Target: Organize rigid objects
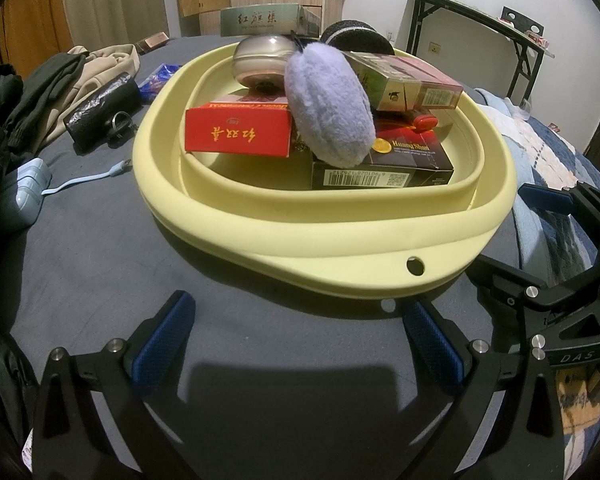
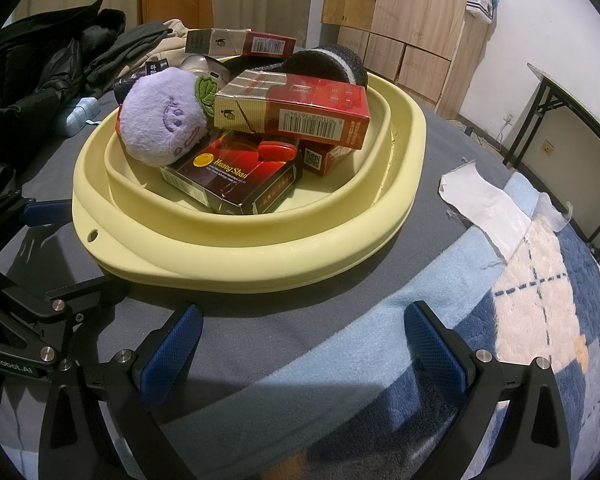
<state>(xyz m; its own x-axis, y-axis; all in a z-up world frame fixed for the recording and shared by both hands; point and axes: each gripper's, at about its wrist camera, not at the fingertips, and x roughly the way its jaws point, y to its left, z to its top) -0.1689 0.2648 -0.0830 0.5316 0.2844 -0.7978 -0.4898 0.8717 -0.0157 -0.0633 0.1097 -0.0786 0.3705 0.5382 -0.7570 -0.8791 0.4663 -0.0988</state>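
Observation:
A pale yellow basin (image 1: 320,236) (image 2: 260,256) sits on the grey bed sheet. Inside lie a red box (image 1: 238,130), a black Huang Shan box (image 1: 400,160) (image 2: 236,176), a red-and-gold carton (image 1: 412,84) (image 2: 296,110), a purple plush toy (image 1: 328,104) (image 2: 162,120), a round silver case (image 1: 262,60) and a small red lighter (image 2: 276,151). My left gripper (image 1: 296,344) is open just in front of the basin, nothing between its fingers. My right gripper (image 2: 300,348) is open too, near the basin's front right, and empty.
Clothes (image 1: 60,92) (image 2: 60,64), a black pouch (image 1: 100,110) and a light blue charger with cable (image 1: 28,188) lie left of the basin. A green box (image 1: 268,18) and dark slipper (image 2: 328,62) sit behind. A patterned blanket (image 2: 540,300) and white tissue (image 2: 484,204) lie right.

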